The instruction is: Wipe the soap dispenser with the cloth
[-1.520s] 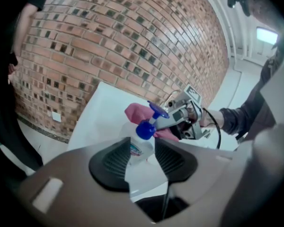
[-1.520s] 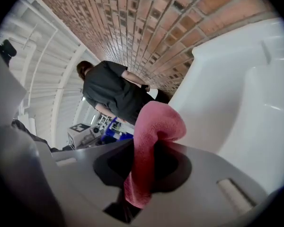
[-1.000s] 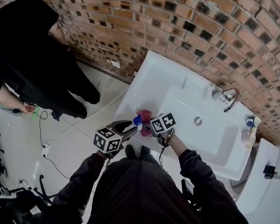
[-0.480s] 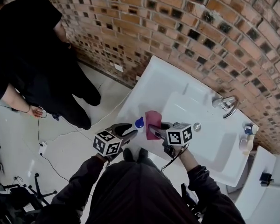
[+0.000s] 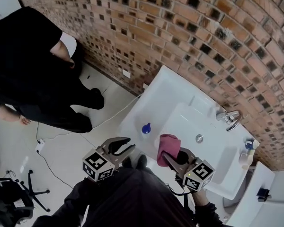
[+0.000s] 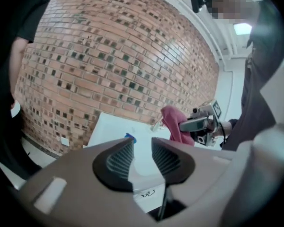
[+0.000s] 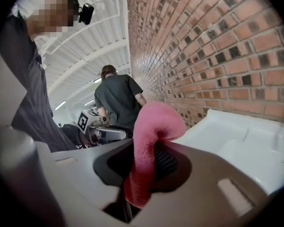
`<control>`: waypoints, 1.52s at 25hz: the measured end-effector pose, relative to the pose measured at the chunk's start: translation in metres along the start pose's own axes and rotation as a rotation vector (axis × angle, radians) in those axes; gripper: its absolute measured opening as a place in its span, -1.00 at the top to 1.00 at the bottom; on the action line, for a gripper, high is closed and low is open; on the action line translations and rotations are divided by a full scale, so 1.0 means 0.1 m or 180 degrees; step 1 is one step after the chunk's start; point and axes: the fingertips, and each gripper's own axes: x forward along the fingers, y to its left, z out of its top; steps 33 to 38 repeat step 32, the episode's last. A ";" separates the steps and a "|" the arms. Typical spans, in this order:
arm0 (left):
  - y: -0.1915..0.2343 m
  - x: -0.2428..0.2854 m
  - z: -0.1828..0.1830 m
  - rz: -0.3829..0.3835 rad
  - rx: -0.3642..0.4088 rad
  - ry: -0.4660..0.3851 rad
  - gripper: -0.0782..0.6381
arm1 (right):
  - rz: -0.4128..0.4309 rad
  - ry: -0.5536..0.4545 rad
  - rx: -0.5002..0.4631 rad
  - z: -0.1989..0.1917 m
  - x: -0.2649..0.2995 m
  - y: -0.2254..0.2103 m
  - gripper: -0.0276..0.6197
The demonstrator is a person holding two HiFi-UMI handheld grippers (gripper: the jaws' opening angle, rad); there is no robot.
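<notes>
Standing person, far left: we see someone in black clothes (image 5: 33, 74) on the floor by the brick wall (image 5: 180, 27), well apart from the sink.
Cable: white lead (image 5: 106, 115) lies on the floor, running toward the sink's left end.
Left gripper (image 5: 131, 143): held in the air off the sink's near-left side. Its jaws are closing with a gap between the ribbed pads, and we find nothing in that gap.
Soap dispenser (image 5: 146, 128): stands on the flat left ledge of the white sink (image 5: 161, 86). In the head view it sits between the two grippers, and neither touches it. We make out only its blue top.
Cloth (image 5: 168, 143): pink and bunched, held up near the sink's front edge, just right of the dispenser and apart from it.
Right gripper (image 5: 167, 156): clamped tight on the cloth. In the right gripper view the fabric runs down between the pads and curls over above them.
Faucet (image 5: 231, 118): chrome, at the back right of the basin, by the wall.
Bottles (image 5: 246, 155): small ones on the sink's far right end, too small for us to tell more.
</notes>
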 end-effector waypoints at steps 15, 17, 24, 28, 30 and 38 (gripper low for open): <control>-0.16 -0.09 0.04 -0.0075 0.0130 -0.0075 0.52 | -0.0058 0.0011 -0.0299 0.06 0.04 0.20 0.66; -0.17 -0.11 0.04 -0.0072 0.0130 -0.0083 0.52 | -0.0056 0.0017 -0.0309 0.05 0.04 0.22 0.66; -0.19 -0.18 0.02 -0.0052 0.0129 -0.0117 0.52 | -0.0080 0.0024 -0.0321 0.03 0.03 0.26 0.66; -0.20 -0.20 0.02 -0.0054 0.0130 -0.0133 0.52 | -0.0083 0.0023 -0.0330 0.02 0.04 0.29 0.66; -0.22 -0.21 0.02 -0.0060 0.0132 -0.0136 0.52 | -0.0091 0.0022 -0.0329 0.02 0.03 0.30 0.66; -0.23 -0.22 0.02 -0.0068 0.0139 -0.0140 0.52 | -0.0100 0.0019 -0.0328 0.02 0.03 0.32 0.66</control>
